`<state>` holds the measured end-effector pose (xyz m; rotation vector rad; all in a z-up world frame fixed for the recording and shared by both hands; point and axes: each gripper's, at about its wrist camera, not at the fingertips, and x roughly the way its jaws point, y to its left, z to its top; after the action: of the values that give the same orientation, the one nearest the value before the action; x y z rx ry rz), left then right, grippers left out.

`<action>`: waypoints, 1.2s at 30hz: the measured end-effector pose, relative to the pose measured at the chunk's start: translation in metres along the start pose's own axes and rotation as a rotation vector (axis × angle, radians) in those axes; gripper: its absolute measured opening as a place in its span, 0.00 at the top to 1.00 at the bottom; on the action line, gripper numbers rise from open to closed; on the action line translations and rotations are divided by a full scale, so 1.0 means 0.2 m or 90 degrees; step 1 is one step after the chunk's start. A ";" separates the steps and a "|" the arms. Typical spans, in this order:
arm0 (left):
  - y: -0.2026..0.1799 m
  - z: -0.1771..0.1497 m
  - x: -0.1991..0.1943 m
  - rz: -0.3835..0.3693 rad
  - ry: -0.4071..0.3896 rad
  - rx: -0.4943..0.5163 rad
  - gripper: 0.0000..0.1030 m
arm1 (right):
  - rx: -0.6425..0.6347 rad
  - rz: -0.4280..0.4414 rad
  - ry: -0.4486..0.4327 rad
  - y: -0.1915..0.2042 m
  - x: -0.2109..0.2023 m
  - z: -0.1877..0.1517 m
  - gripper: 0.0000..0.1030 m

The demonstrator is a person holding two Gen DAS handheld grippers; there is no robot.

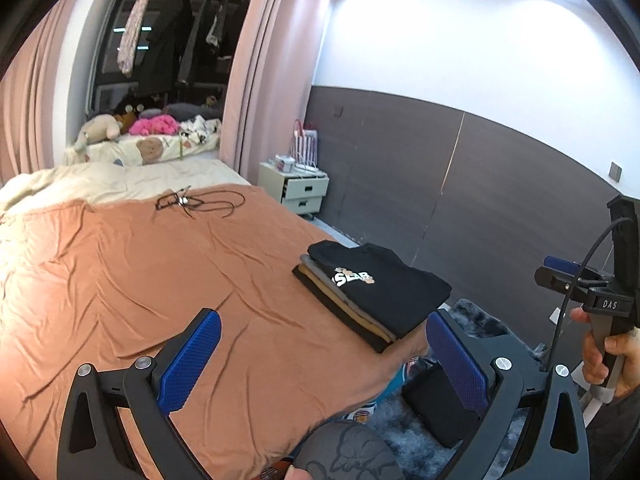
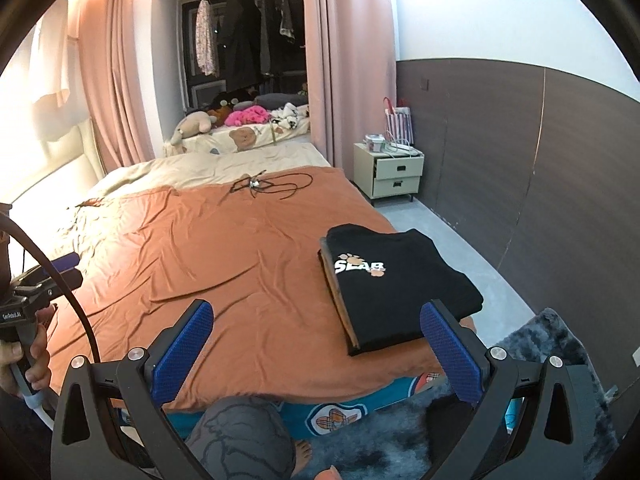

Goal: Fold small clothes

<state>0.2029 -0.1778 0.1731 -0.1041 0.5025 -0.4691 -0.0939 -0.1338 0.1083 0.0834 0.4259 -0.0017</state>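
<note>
Resting near the bed's right foot corner, a stack of folded clothes (image 2: 394, 296) lay on the orange bedspread (image 2: 224, 264), topped by a black T-shirt (image 1: 380, 284) with a white "SLAB" print and paw marks. Beneath that shirt, tan and grey folded layers showed at the stack's edge. Both tongs hung above the bed's foot end, apart from the stack and gripping nothing. The left tongs (image 1: 320, 364) stood spread wide, their blue pads (image 1: 188, 360) well apart, with the stack seen between them and closer to the right pad. The right tongs (image 2: 318, 354) were likewise released, jaws wide; the stack's near corner sat just beside their right blue pad (image 2: 450, 350). In the left wrist view, the right hand (image 1: 608, 356) clasped its handle off to the stack's right. In the right wrist view, the left hand (image 2: 24, 360) held its handle far to the stack's left. A tangle of black cable (image 2: 268, 186) lay on the bedspread well beyond the stack, toward the pillows. Past the stack, against the dark wall panel, stood a pale nightstand (image 2: 394, 174) with two drawers. A grey shaggy rug (image 2: 560, 344) covered the floor beside the bed's corner.
</note>
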 end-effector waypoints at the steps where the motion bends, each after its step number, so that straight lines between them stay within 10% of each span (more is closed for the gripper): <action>1: -0.01 -0.01 -0.02 0.003 -0.004 0.001 0.00 | -0.003 -0.001 -0.008 0.00 -0.01 -0.03 0.00; 16: -0.01 -0.38 -0.35 0.081 -0.061 -0.022 0.00 | 0.018 0.003 -0.085 0.20 -0.13 -0.51 0.00; 36: 0.04 -0.82 -0.41 0.166 -0.064 -0.037 0.00 | 0.026 -0.016 -0.054 0.32 -0.06 -0.92 0.00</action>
<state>0.0630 -0.1296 0.0641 -0.1160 0.4242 -0.1929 -0.1804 -0.0545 -0.0483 0.1175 0.3415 -0.0393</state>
